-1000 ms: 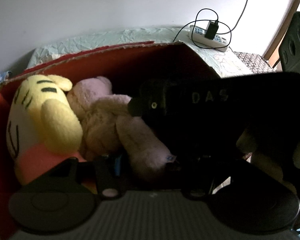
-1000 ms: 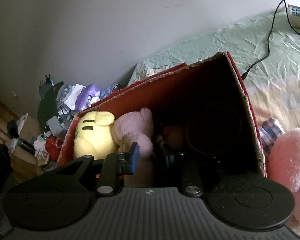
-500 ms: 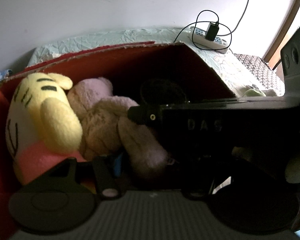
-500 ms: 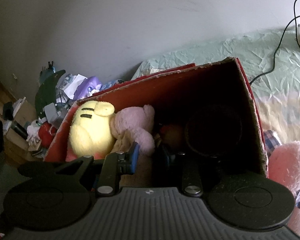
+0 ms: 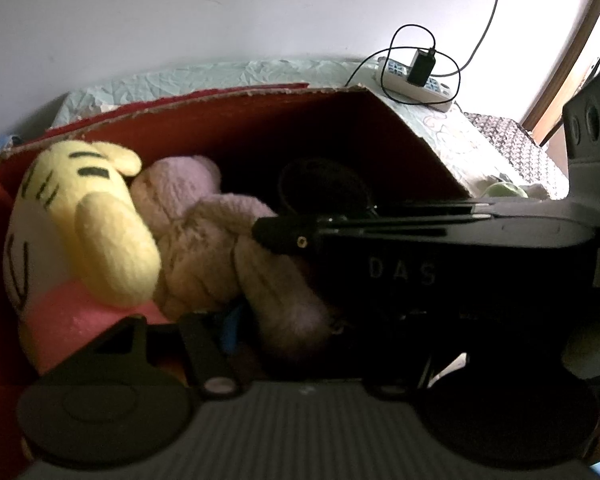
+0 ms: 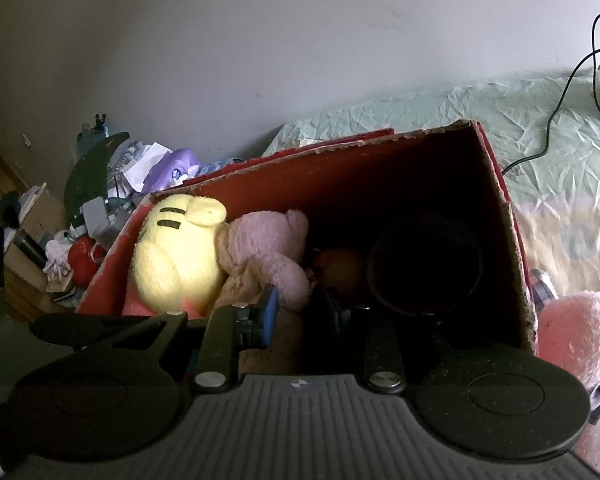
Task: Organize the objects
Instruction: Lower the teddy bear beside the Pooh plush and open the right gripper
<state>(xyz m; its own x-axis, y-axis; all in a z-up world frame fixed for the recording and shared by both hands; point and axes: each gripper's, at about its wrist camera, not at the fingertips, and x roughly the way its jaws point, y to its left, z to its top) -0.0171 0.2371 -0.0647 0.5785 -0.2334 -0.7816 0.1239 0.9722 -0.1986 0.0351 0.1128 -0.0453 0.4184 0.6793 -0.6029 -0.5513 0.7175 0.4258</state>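
From the left wrist, the left gripper point(image 5: 300, 332) sat low in the red box point(image 5: 236, 120) beside the beige plush point(image 5: 204, 248); its jaw opening was too dark to judge. From the right wrist, the right gripper point(image 6: 304, 312) hovered part-open and empty above that plush, whose long axis ran from the box's left wall toward the camera, probably packed against the yellow plush point(image 6: 176, 256) for room.

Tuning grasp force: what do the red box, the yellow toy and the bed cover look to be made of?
Red box: looks like cardboard, matte red inside; the torn top rim shows ragged brown fibre.
Yellow toy: plush fabric, short fuzzy pile with soft rounded bulges, so probably stuffed.
Bed cover: pale green sheet, thin and finely crinkled; fabric or a papery synthetic, cannot tell which.
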